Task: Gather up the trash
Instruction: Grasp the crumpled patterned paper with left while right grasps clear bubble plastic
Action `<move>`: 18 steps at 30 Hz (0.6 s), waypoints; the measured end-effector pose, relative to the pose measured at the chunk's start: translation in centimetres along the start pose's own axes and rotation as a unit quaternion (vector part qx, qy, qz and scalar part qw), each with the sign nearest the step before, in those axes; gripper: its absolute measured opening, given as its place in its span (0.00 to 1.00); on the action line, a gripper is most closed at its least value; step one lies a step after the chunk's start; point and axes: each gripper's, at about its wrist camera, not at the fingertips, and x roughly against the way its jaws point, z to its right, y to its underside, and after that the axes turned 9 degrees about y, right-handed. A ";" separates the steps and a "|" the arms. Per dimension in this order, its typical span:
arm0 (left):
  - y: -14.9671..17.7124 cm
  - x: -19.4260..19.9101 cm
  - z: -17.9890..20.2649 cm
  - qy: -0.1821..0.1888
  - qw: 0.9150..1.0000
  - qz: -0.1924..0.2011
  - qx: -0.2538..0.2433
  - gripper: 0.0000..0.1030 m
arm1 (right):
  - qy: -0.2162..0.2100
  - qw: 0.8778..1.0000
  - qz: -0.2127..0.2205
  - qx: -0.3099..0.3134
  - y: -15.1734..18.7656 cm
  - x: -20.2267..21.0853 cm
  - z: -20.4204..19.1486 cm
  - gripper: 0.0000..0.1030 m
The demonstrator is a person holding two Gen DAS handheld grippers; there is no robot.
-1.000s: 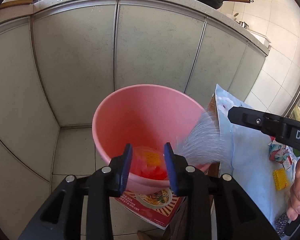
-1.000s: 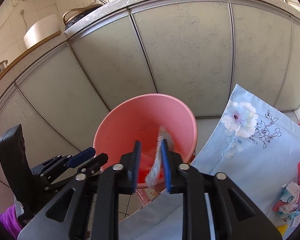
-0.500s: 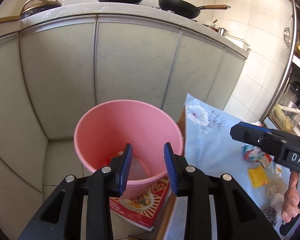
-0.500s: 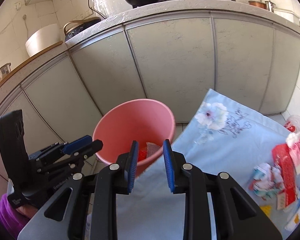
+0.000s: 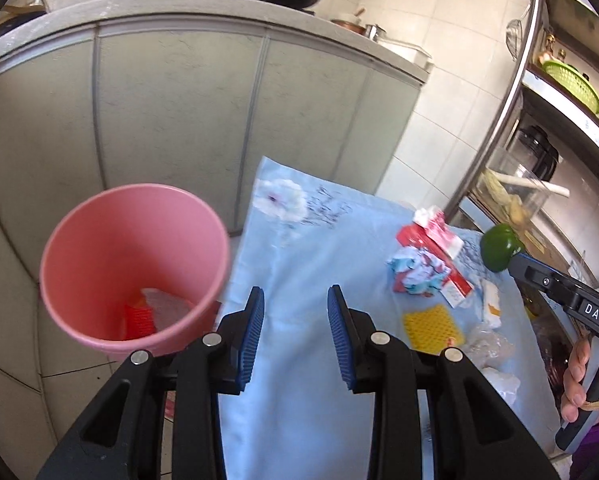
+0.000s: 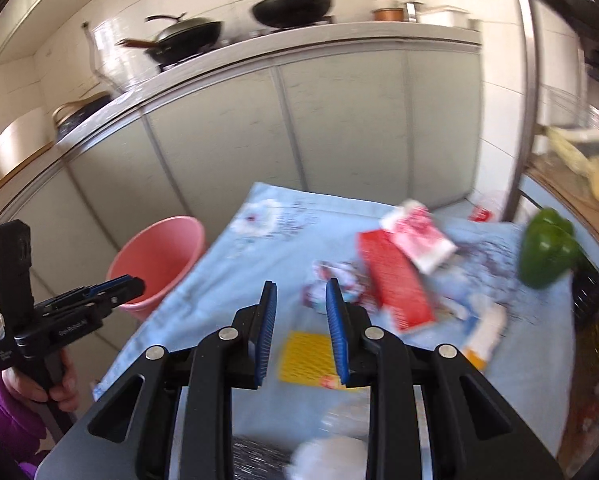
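While the left view looks down into the bucket, showing one red scrap and one pale piece at its bottom, the right view sees only its rim and wall. Both tools, left and right, are open and grip nothing. On the blue cloth lie one yellow pad, one red box, one crumpled wrapper and one green pepper. Two pans sit on the table behind.
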 end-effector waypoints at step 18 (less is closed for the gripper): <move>-2.4 -11.7 8.9 0.076 0.992 -0.085 -0.047 0.35 | -0.003 0.997 -0.034 -0.069 5.6 0.1 8.9 0.25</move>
